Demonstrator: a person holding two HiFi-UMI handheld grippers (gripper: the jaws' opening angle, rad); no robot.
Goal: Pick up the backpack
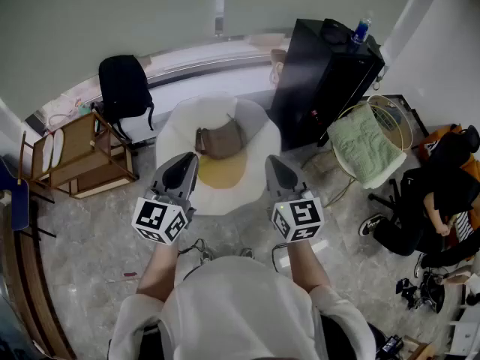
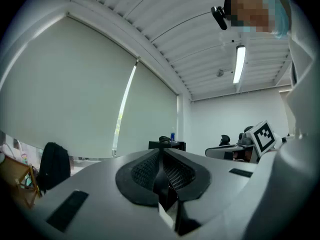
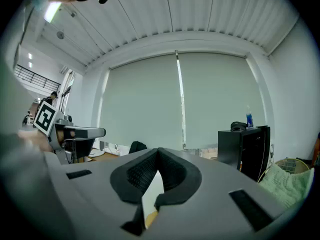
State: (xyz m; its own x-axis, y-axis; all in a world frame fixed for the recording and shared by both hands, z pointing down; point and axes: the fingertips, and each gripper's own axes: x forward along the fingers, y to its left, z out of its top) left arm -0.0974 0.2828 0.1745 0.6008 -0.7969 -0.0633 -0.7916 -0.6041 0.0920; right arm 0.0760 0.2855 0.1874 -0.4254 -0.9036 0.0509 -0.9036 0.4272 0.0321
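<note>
A black backpack [image 1: 124,88] stands upright against the window ledge at the back left; it also shows in the left gripper view as a dark backpack [image 2: 52,165] and, small, in the right gripper view [image 3: 136,147]. A brown bag [image 1: 220,139] lies on a white round seat [image 1: 255,130] straight ahead. My left gripper [image 1: 189,158] and right gripper [image 1: 271,161] are held level side by side before the seat, both shut and empty. In their own views the left gripper's [image 2: 161,151] and right gripper's [image 3: 158,151] jaws meet with nothing between them.
A black cabinet [image 1: 326,81] with a blue bottle [image 1: 361,28] stands at the back right. A wooden chair [image 1: 82,152] is to the left, a wire chair with a green cushion [image 1: 367,145] to the right. A person [image 1: 442,201] sits at far right. Cables [image 1: 201,250] lie on the floor.
</note>
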